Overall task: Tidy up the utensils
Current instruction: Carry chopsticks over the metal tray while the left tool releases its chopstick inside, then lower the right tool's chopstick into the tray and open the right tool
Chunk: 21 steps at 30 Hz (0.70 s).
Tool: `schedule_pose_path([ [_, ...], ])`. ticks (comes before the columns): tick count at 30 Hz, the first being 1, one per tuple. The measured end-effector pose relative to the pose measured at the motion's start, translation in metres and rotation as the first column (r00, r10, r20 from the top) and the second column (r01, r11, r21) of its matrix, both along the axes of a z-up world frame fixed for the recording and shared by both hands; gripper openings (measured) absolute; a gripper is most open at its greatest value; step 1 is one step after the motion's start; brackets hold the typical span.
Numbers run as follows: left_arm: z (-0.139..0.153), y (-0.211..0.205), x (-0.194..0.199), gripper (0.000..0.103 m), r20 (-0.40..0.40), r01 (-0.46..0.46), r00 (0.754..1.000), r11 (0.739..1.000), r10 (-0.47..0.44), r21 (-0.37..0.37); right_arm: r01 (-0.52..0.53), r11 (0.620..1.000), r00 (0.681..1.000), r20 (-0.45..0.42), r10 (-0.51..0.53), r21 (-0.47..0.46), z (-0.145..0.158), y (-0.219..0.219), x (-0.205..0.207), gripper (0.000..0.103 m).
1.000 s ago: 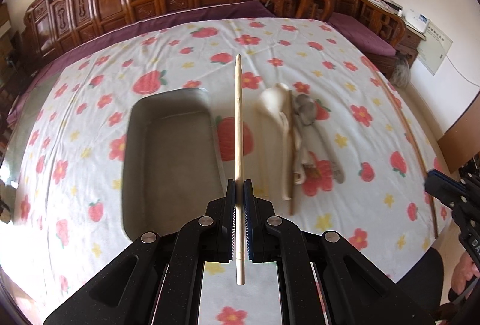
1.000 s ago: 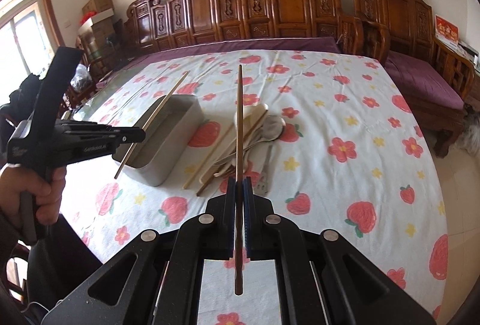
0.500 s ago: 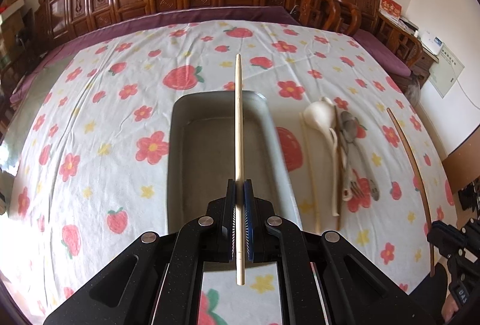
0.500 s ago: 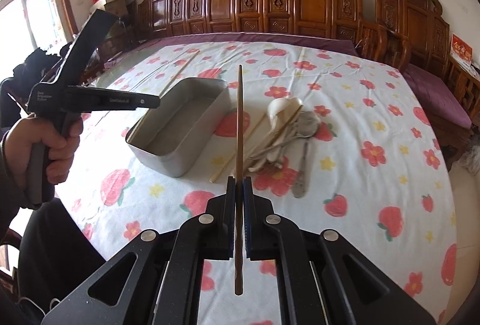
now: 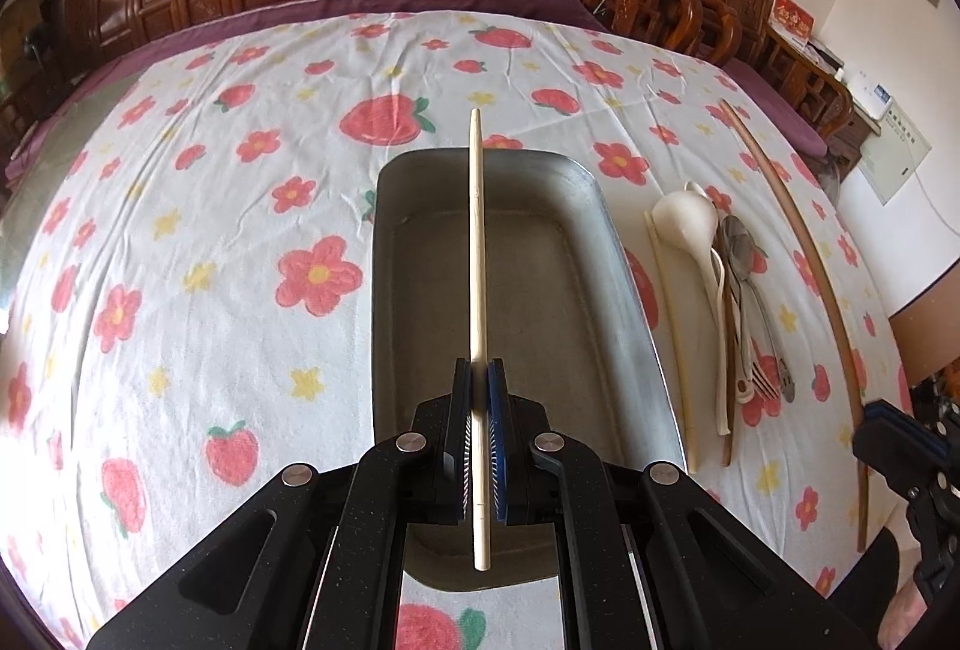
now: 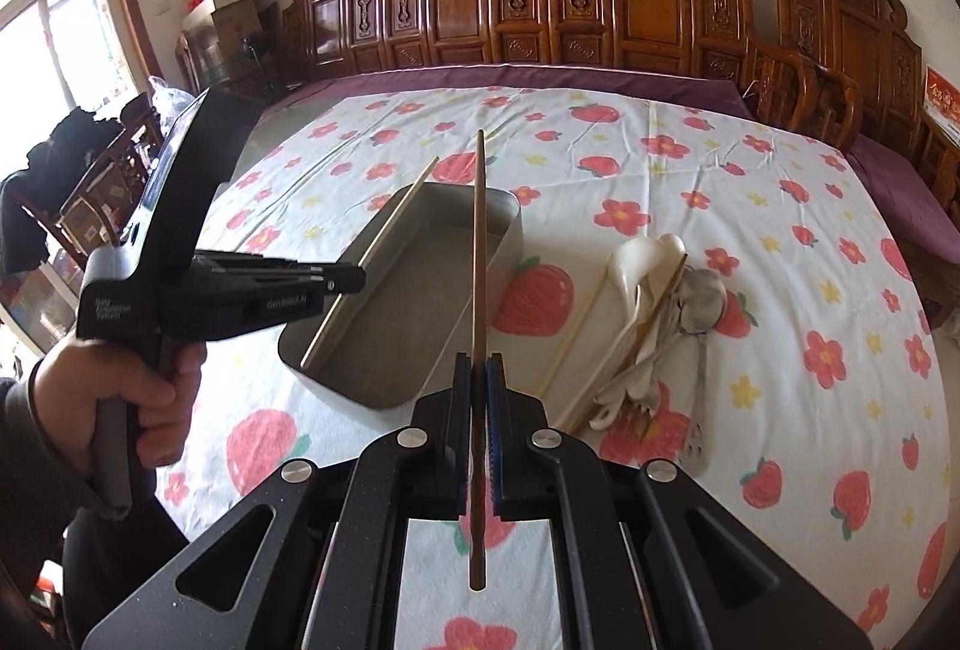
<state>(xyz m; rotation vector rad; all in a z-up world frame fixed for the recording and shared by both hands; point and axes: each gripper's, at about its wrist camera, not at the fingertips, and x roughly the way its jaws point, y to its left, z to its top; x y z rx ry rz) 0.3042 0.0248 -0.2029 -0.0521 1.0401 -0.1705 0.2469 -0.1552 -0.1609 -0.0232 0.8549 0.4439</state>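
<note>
My left gripper [image 5: 479, 371] is shut on a pale wooden chopstick [image 5: 477, 242] that points forward along the grey metal tray [image 5: 624, 290], hanging over its inside. My right gripper [image 6: 479, 362] is shut on a dark brown chopstick [image 6: 479, 242] whose tip reaches over the tray's [image 6: 360, 392] right wall. In the right wrist view, a hand holds the left gripper [image 6: 354, 278] at the left, its pale chopstick [image 6: 390, 224] slanting above the tray's left side. The right gripper [image 5: 882, 428] and its dark chopstick [image 5: 798, 254] show at the left wrist view's right edge.
Right of the tray lies a pile of utensils [image 6: 648, 326]: a white ceramic spoon [image 5: 684, 218], metal spoons, a fork and chopsticks, with one loose pale chopstick [image 5: 672, 326] beside the tray. A strawberry-print cloth [image 5: 240, 230] covers the table. Carved wooden chairs [image 6: 600, 20] line the far side.
Both grippers have moved left with their chopsticks. The left one now hangs over the tray's middle and sits lower. The right one has come nearer to the tray.
</note>
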Motion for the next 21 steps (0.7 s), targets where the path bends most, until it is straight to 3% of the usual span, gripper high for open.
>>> schedule_pose_path([
  [4,0.002,0.003,-0.007,0.015,0.003,0.01,1.0,1.0,-0.01,-0.015,0.011,1.0,1.0,-0.014,-0.011,0.007,-0.004,0.007,0.01,0.006],
  [11,0.026,0.019,-0.039,0.023,0.086,0.022,0.996,1.0,-0.022,-0.003,0.001,1.0,0.999,-0.033,0.0,0.017,-0.013,0.031,0.026,0.006],
  [21,0.035,0.053,-0.062,0.024,0.145,-0.027,0.989,1.0,0.029,-0.013,-0.001,0.998,0.994,-0.113,0.007,0.057,-0.036,0.066,0.056,0.006],
])
